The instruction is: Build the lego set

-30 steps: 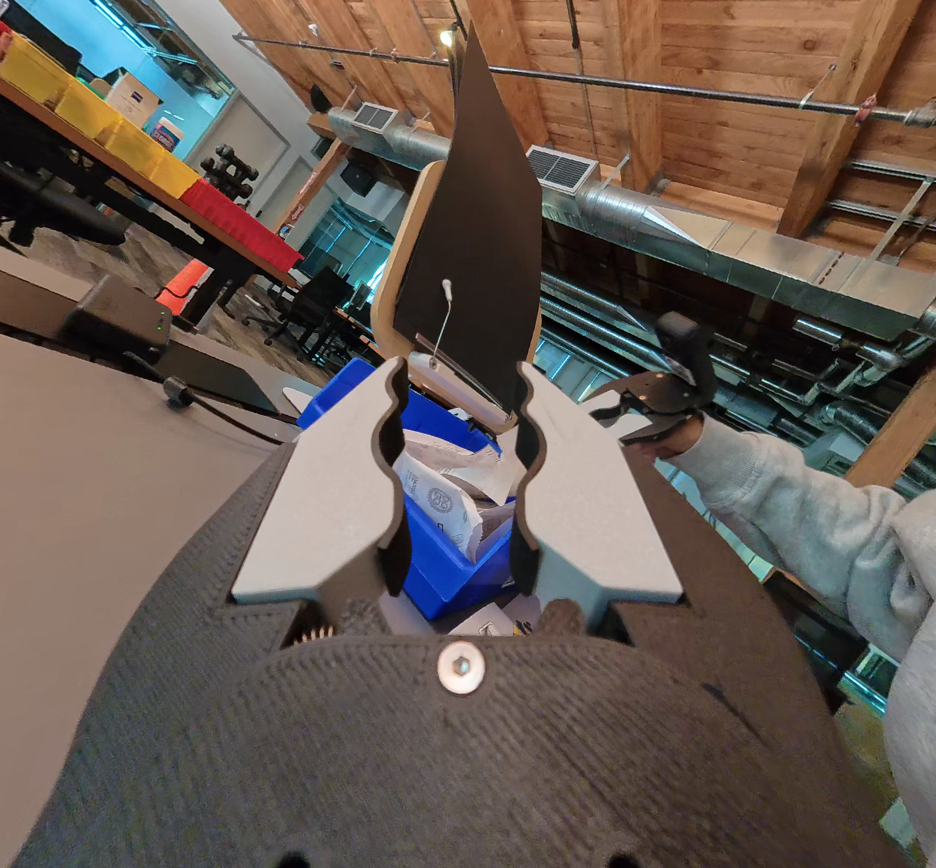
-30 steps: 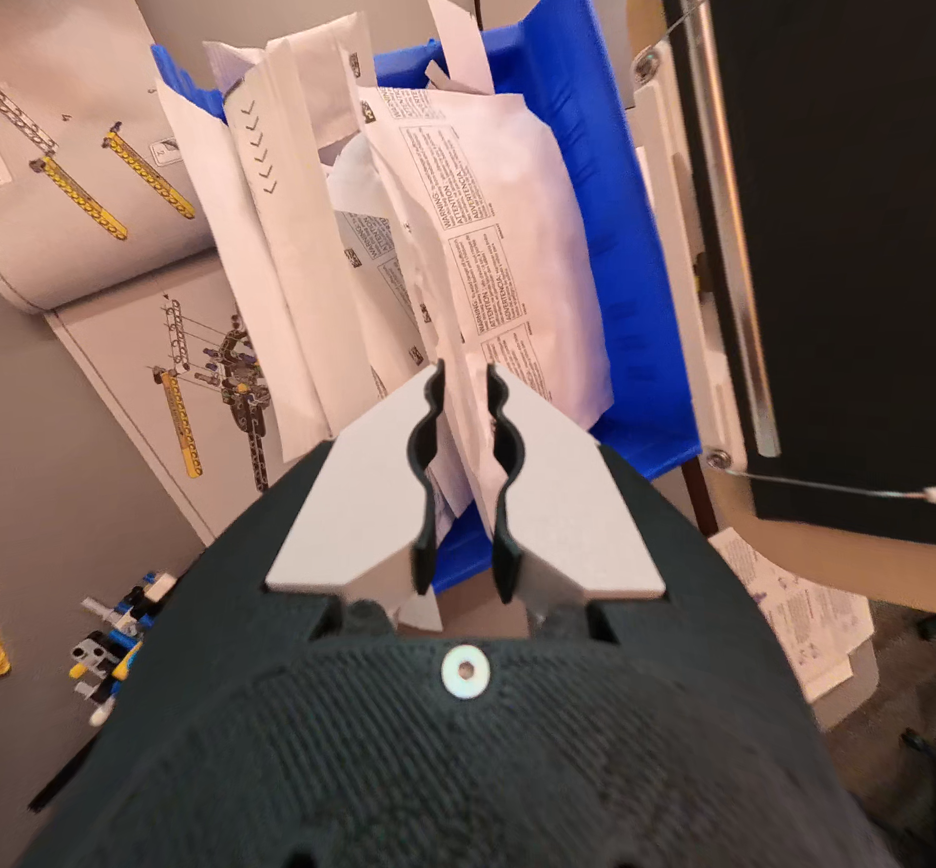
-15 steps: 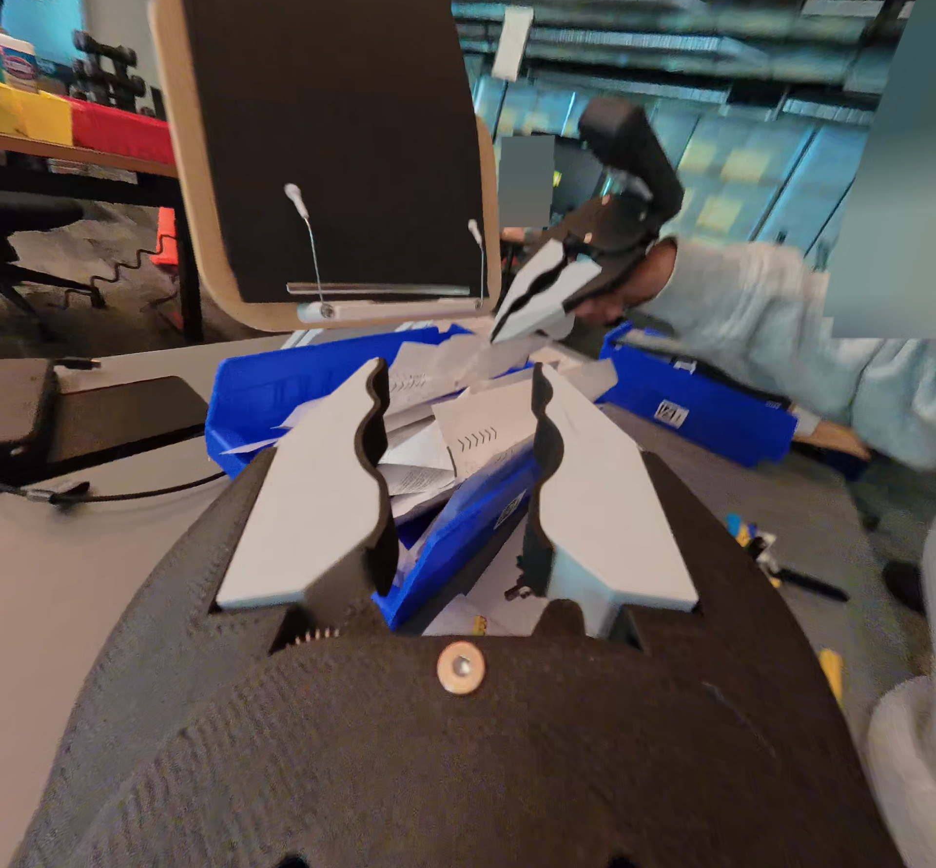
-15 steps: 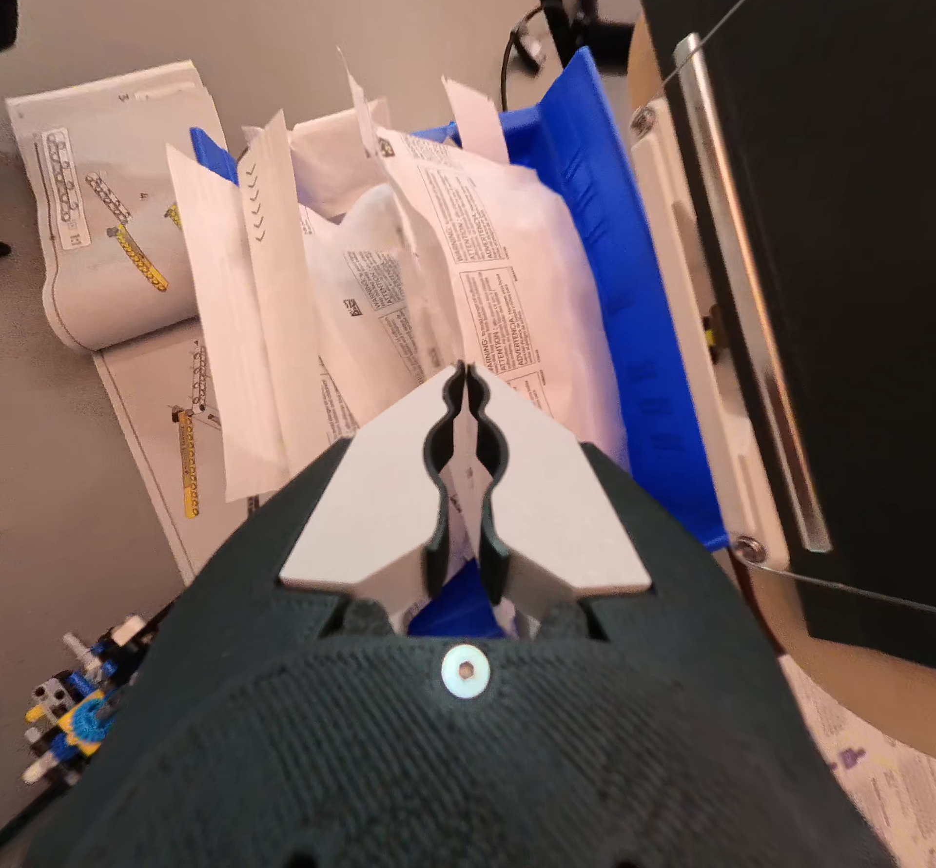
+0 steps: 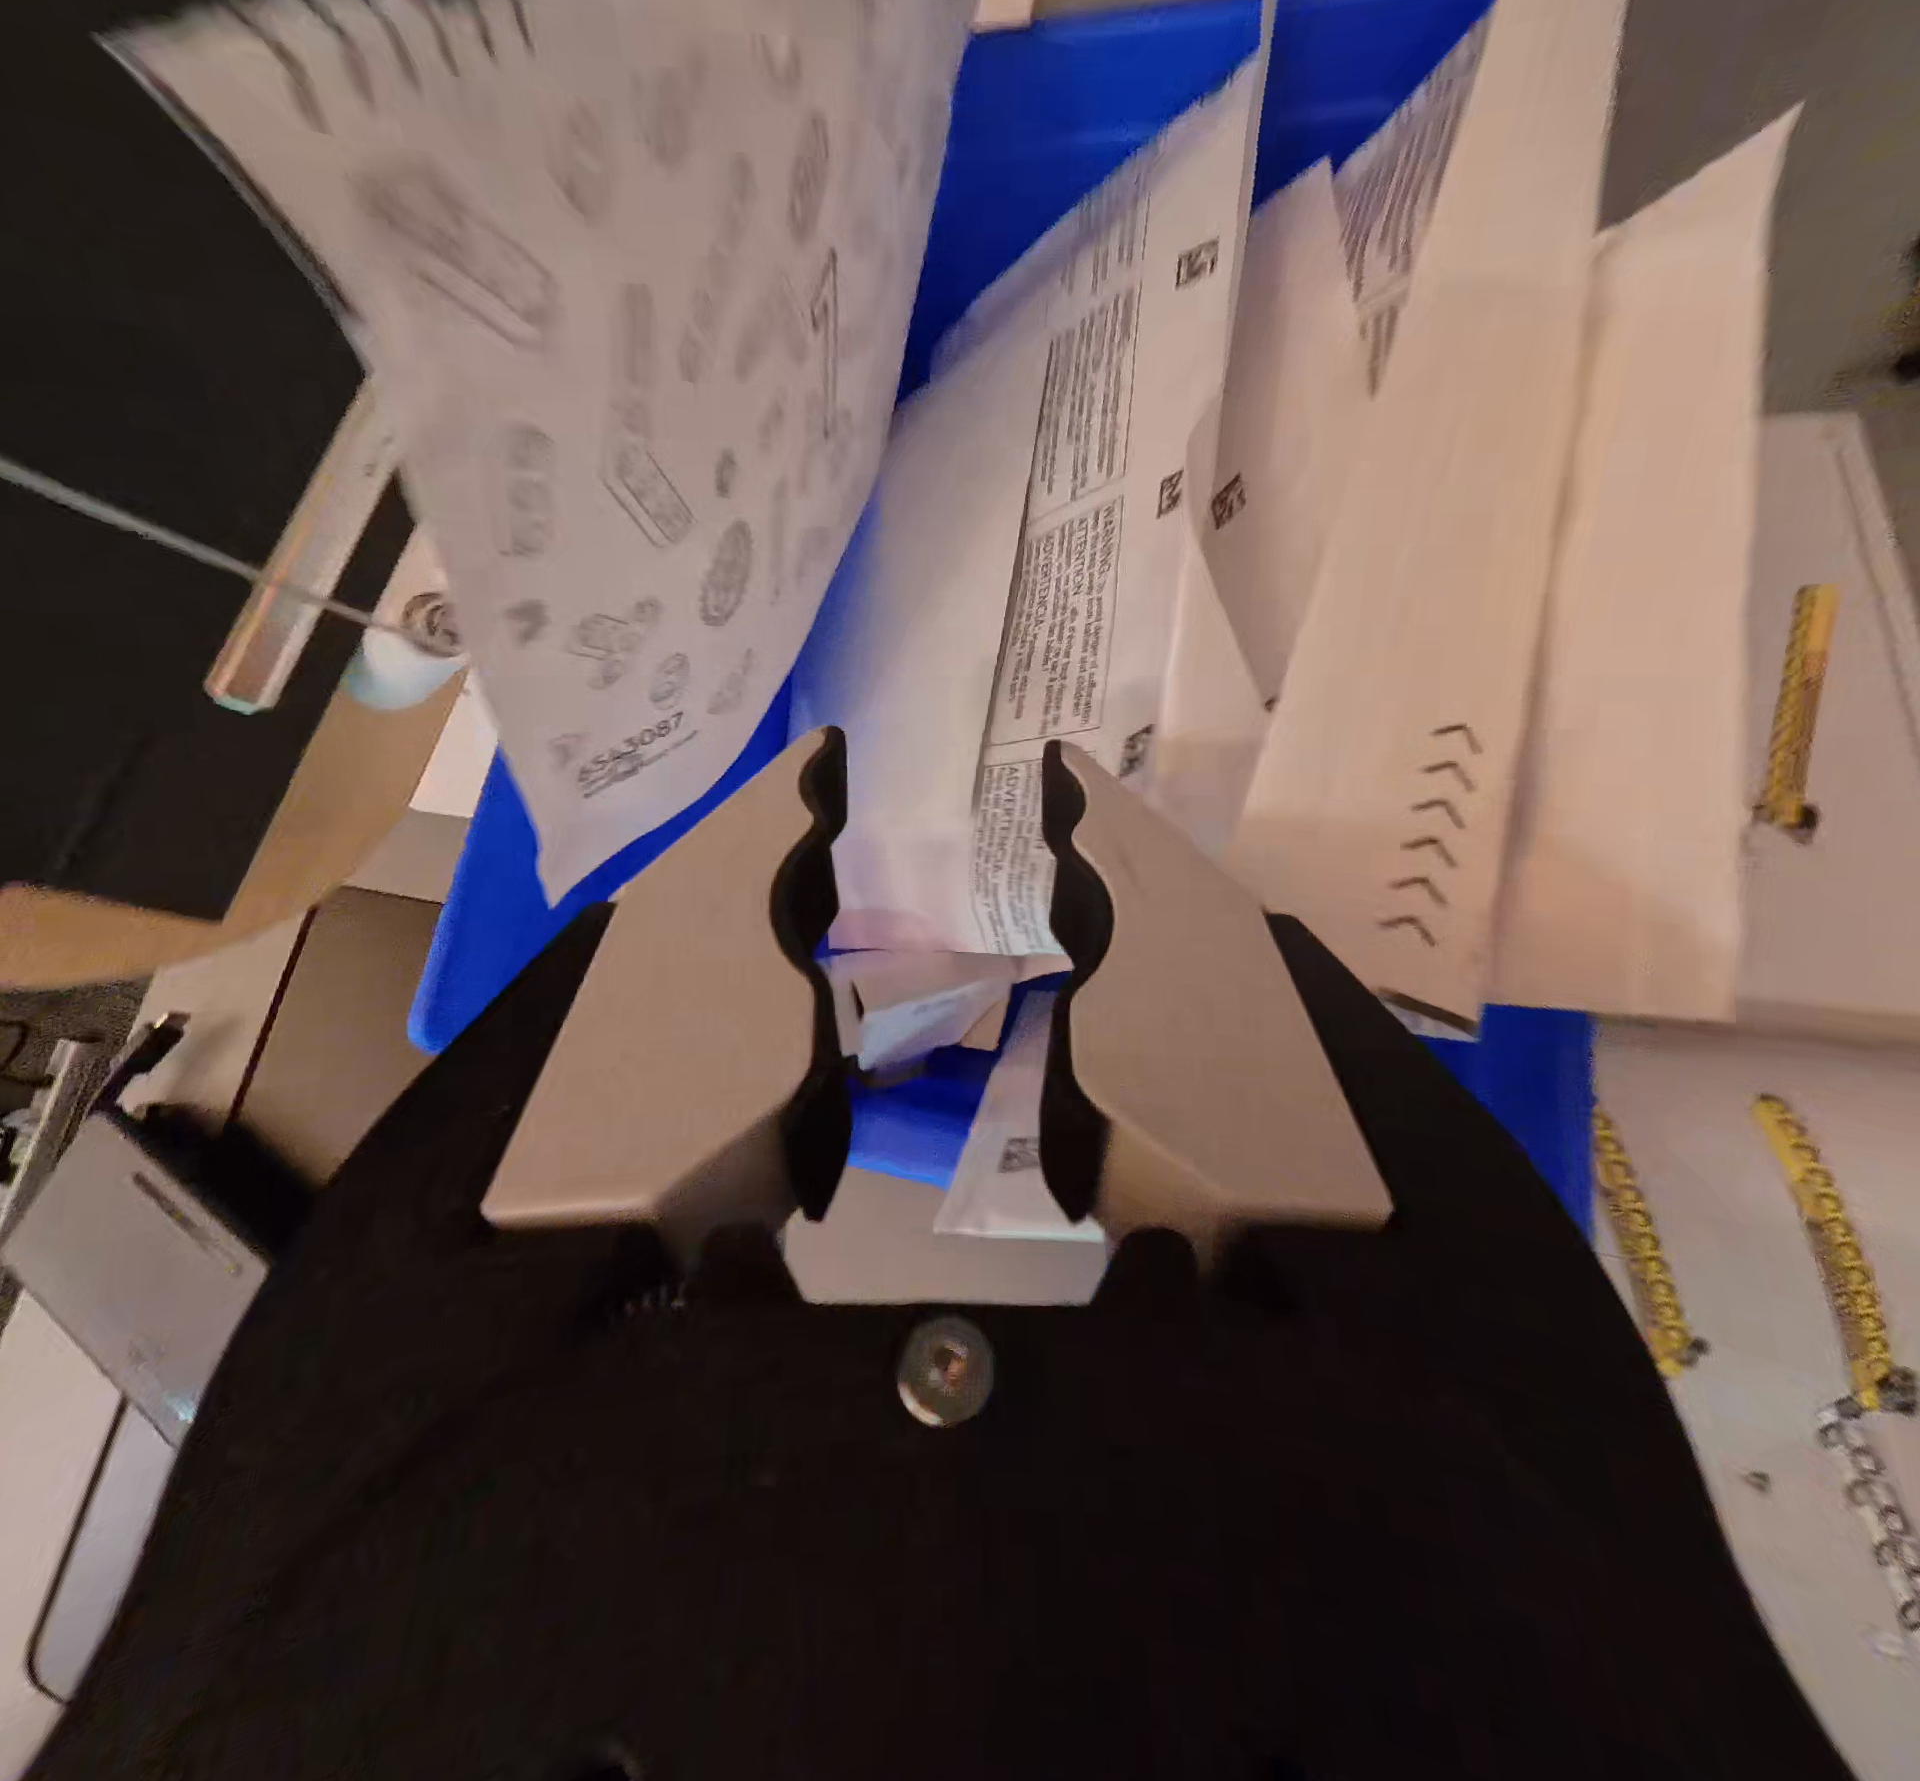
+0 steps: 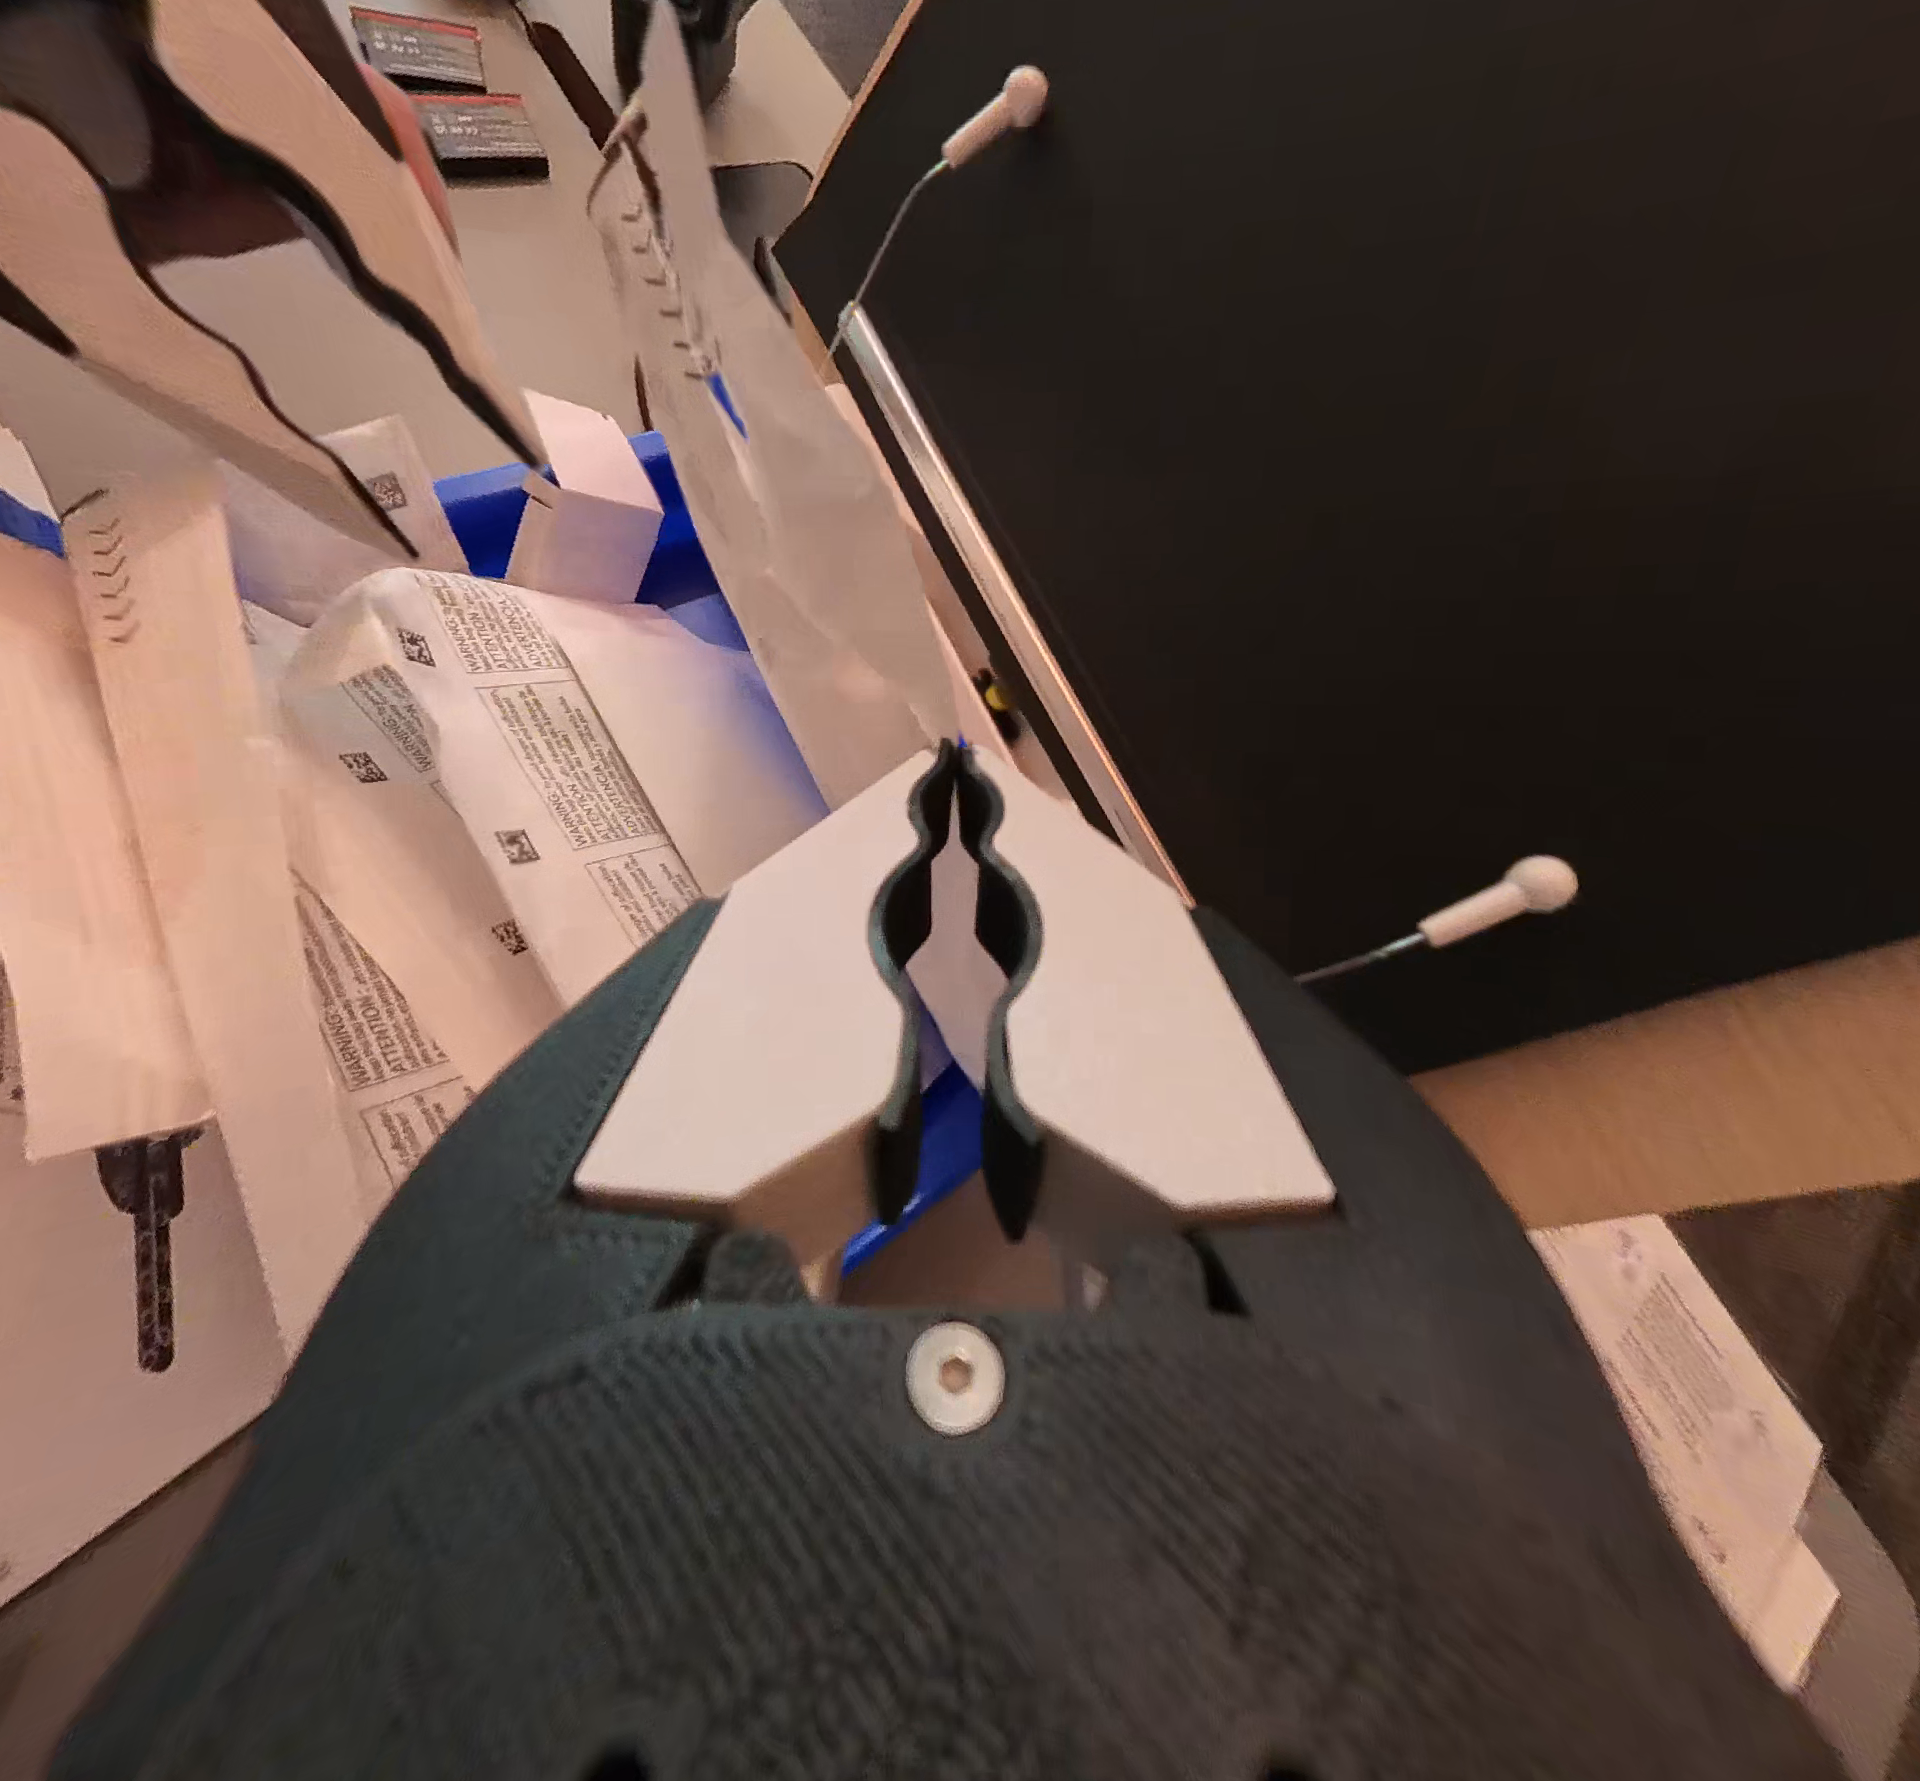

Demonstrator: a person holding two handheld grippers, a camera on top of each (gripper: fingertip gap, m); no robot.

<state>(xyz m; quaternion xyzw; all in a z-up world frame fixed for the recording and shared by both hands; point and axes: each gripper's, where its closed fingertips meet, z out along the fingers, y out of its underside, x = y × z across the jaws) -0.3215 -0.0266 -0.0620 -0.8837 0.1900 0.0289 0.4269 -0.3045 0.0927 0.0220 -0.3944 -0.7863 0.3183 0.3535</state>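
A blue bin [image 5: 1039,100] holds several white paper parts bags [image 5: 1060,536]. My left gripper [image 5: 940,749] is open and empty, its fingers pointing down over the bags in the bin. My right gripper [image 6: 948,749] is shut on the corner of one white paper bag [image 6: 790,484], which stands up out of the bin [image 6: 675,526]. That lifted bag shows blurred at the upper left of the left wrist view [image 5: 644,329]. The left gripper [image 6: 468,505] also shows at the upper left of the right wrist view, open, just above the bags.
A black board on a wooden stand [image 6: 1455,381] rises right beside the bin. An open instruction booklet [image 5: 1818,900] lies on the grey table by the bin's other side. Black devices and cards [image 6: 447,79] lie farther off. A printed sheet [image 6: 1683,1419] lies under the stand. There is about 15 centimetres between the tips of the two grippers.
My left gripper has swung down from facing the room to pointing into the bin. My right gripper has closed on a paper bag and raised it out of the pile.
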